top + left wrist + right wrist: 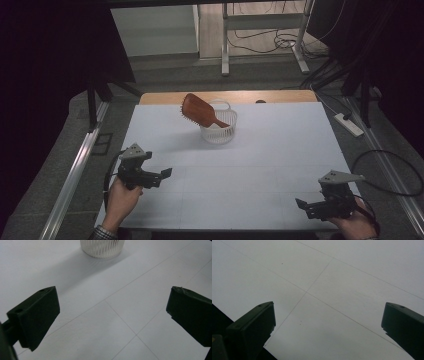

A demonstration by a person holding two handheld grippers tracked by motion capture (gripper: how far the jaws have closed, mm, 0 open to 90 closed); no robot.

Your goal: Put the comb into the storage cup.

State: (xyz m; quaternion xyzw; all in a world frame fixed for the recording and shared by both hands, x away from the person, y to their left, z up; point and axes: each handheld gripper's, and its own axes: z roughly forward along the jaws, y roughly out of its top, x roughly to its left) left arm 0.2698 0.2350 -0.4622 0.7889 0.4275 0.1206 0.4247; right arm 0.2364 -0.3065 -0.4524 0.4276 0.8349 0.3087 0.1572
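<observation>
A brown wooden hairbrush [199,111] leans handle-down in a small white ribbed basket [219,127] at the far middle of the white table [260,165]. The basket's lower wall [102,248] appears at the top of the left gripper view. My left gripper [165,176] is held low at the near left, open, with nothing between its jaws. At the near right corner my right gripper [302,206] is open too, above bare table with its jaws wide apart. Both are well short of the basket.
The table's near edge [242,325] runs close under the right gripper. Metal rails flank the table on both sides. A power strip [349,124] and cables lie on the floor to the right, and desk legs stand behind the table.
</observation>
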